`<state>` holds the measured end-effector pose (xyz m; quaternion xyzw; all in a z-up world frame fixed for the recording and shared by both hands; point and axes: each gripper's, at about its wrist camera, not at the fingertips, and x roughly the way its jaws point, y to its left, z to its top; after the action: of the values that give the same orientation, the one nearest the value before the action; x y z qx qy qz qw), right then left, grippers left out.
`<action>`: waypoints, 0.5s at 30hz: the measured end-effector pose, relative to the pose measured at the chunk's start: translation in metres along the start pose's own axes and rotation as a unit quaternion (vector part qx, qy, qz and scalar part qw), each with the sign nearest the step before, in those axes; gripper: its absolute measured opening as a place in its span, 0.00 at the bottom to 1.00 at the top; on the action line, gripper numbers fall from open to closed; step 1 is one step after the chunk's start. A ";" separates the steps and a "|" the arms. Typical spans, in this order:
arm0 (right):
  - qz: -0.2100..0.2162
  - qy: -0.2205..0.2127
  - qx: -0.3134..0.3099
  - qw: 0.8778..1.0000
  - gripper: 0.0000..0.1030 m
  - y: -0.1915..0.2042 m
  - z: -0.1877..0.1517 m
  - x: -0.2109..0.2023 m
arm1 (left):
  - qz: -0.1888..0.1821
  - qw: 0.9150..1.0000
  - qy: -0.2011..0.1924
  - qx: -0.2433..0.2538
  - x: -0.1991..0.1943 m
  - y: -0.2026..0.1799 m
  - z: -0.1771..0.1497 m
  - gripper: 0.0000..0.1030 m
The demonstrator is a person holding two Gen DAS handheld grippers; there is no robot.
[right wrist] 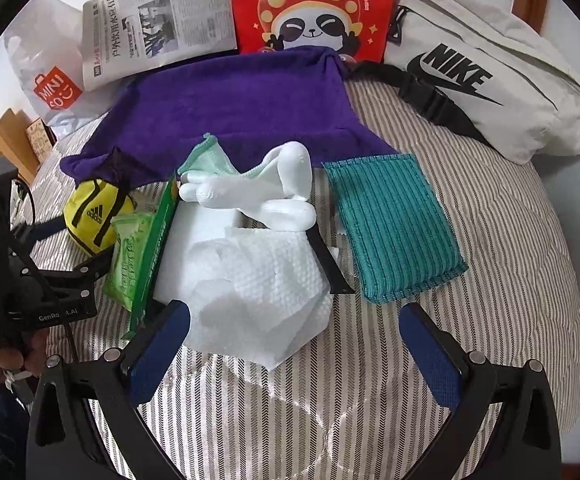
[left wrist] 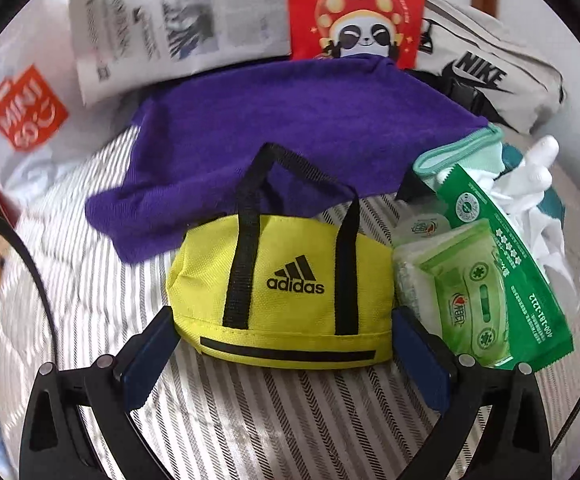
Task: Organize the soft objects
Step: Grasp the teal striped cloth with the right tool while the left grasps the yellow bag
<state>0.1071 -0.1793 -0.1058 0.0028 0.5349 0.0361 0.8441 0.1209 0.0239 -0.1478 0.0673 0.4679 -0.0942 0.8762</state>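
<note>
yellow bag [left wrist: 278, 288] fills left view | teal cloth [right wrist: 393, 228] right view only

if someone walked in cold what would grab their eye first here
Probably the small yellow adidas bag with black handles, sitting between the open left gripper fingers on the striped bedcover. Behind it sprawls a purple towel, and a red panda-print paper bag stands at the back.

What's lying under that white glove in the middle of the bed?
The white glove rests on a crumpled white paper towel and partly over a mint cloth. A black strap runs out from beneath it. Whatever else the towel covers is hidden.
</note>
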 end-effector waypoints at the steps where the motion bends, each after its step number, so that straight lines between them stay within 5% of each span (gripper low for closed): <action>1: -0.001 0.001 0.000 1.000 1.00 0.001 0.000 0.001 | 0.007 1.000 -0.005 0.013 -0.001 -0.003 0.001 1.00; 7: 0.004 0.007 -0.008 1.000 1.00 0.007 0.000 0.004 | 0.043 0.998 -0.018 0.032 0.006 -0.017 0.001 1.00; 15: 0.002 -0.001 0.000 1.000 1.00 0.001 -0.001 -0.002 | 0.032 0.999 -0.030 0.028 0.001 -0.006 -0.009 0.97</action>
<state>0.1053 -0.1786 -0.1040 0.0042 0.5344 0.0375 0.8444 0.1131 0.0199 -0.1538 0.1038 0.4358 -0.0809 0.8904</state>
